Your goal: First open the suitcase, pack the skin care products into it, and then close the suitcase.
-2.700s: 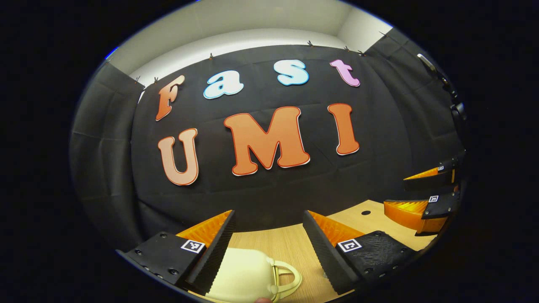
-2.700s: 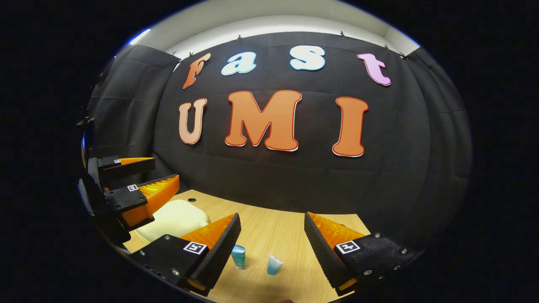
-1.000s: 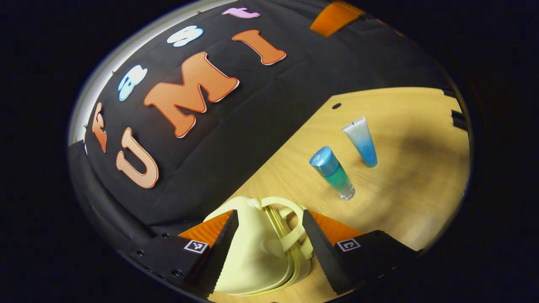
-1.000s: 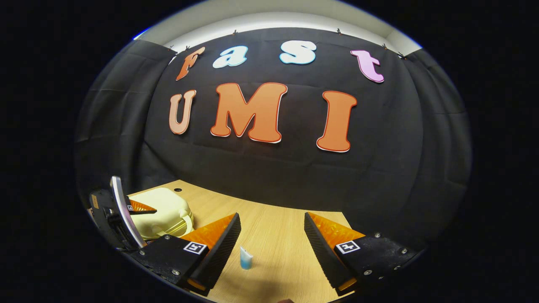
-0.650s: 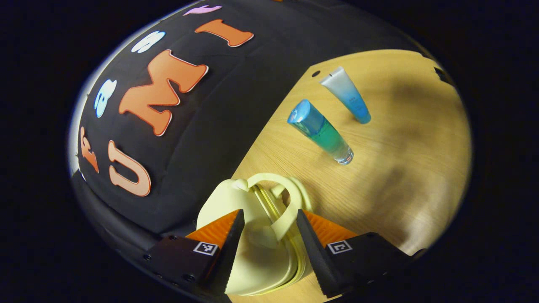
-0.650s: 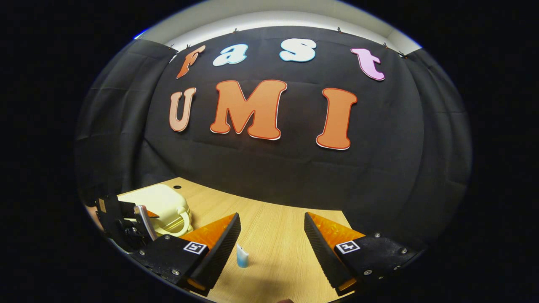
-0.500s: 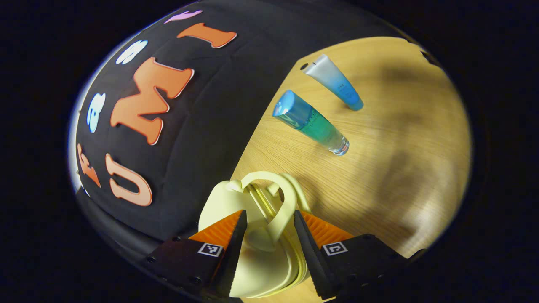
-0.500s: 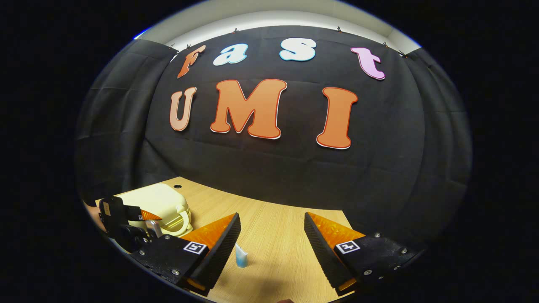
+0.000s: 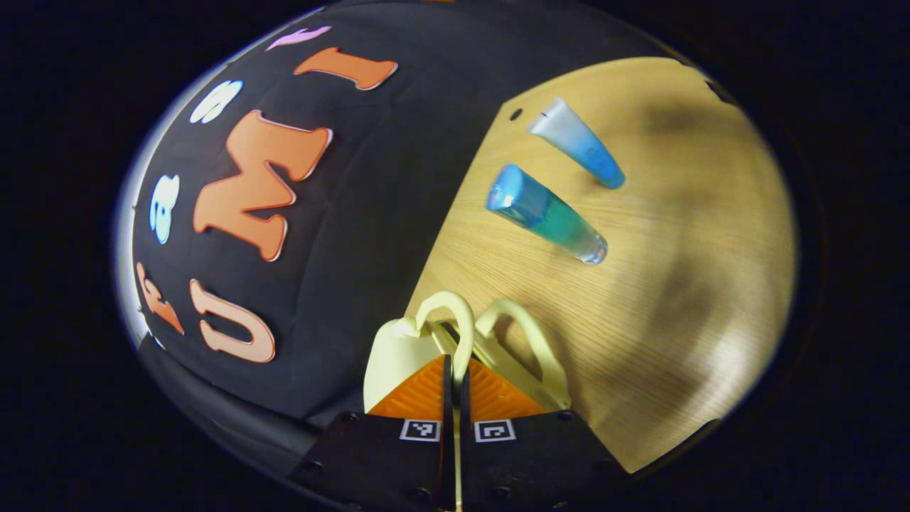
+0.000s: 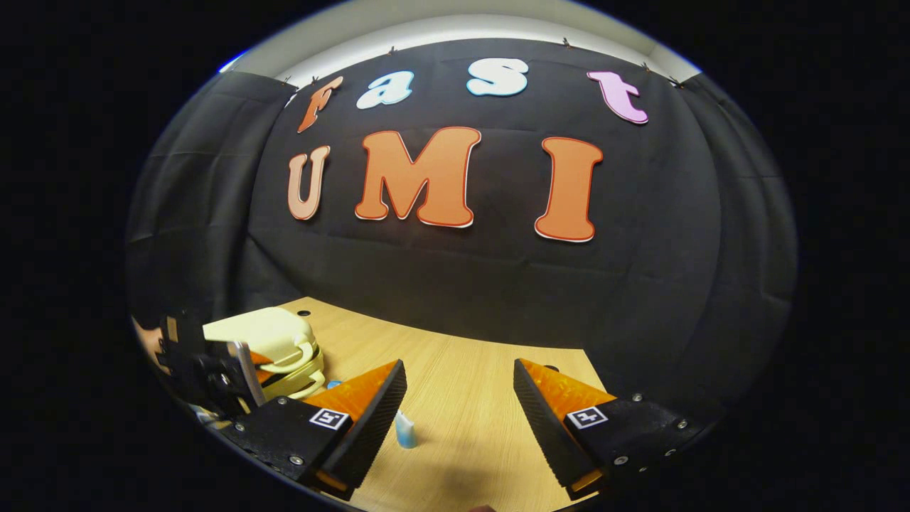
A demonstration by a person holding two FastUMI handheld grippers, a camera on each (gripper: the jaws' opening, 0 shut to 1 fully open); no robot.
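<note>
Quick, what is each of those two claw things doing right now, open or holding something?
Left gripper: closed on one handle of the cream suitcase.
Right gripper: open, holding nothing, above the table.

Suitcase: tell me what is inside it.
The suitcase shows a narrow gap between its halves; the inside stays hidden. Left tongs pinch one handle.

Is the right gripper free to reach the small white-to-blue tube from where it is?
Probably yes. The right gripper is open with nothing held, and the white-to-blue tube stands just ahead by its left finger on bare wooden table; nothing lies between.
</note>
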